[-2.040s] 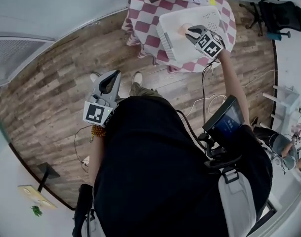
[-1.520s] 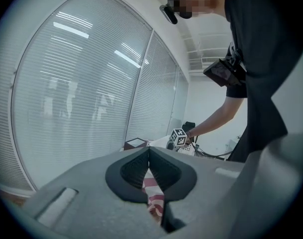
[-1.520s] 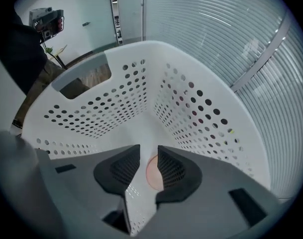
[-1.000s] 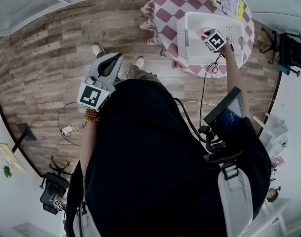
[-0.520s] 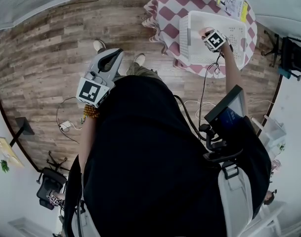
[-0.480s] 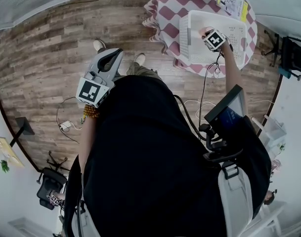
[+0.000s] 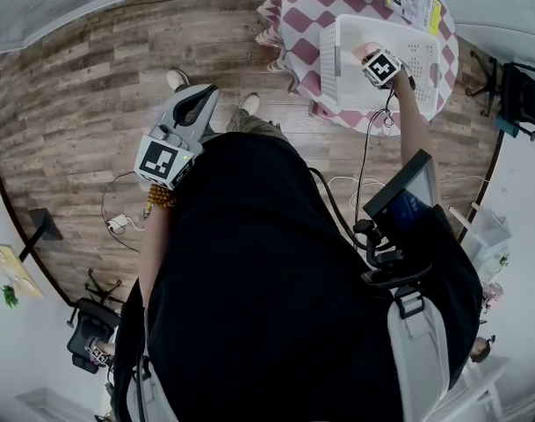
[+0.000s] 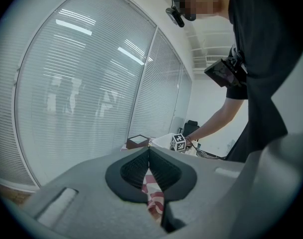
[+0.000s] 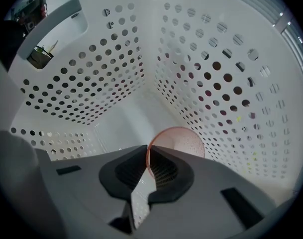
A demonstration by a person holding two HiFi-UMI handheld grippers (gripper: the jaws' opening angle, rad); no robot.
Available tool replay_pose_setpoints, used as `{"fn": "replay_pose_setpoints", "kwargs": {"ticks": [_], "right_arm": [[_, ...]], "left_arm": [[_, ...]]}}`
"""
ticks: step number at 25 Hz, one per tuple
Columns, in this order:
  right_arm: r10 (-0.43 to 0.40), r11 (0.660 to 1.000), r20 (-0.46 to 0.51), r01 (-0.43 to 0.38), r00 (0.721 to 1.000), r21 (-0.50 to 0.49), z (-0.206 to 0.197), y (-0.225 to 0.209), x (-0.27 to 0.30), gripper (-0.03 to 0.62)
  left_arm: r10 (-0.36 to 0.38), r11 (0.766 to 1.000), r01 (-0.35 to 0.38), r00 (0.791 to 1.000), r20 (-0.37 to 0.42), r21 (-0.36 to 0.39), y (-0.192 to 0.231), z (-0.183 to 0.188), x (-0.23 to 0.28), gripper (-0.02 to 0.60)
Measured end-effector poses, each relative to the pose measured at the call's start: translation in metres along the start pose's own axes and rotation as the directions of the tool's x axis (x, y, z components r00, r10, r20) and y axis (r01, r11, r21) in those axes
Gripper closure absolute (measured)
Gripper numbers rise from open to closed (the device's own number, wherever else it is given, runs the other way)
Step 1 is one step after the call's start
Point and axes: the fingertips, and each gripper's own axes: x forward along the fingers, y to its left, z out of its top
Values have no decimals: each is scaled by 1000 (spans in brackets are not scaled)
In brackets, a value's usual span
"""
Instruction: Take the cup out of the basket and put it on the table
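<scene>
Since the earlier frames, right gripper has dropped into the basket, jaws just closing thin on the rim of the pink cup, which sits on the basket floor. Left gripper is closed, empty.

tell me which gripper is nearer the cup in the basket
Right. The right gripper is inside the basket, where its jaws have just been closing on the rim of the cup. The left gripper hangs shut over the floor, away from the table.
</scene>
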Motion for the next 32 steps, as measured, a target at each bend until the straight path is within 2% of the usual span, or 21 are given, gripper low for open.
{"fn": "replay_pose_setpoints", "kwargs": {"ticks": [9, 32], "right_arm": [[7, 999, 10, -7, 1000, 38, -3, 7, 0, 566], [-129, 988, 132, 117, 983, 96, 12, 6, -51, 568]], "left_arm": [[-30, 1000, 30, 1000, 0, -2, -5, -6, 2, 575], [-148, 989, 148, 989, -19, 14, -18, -14, 23, 575]]}}
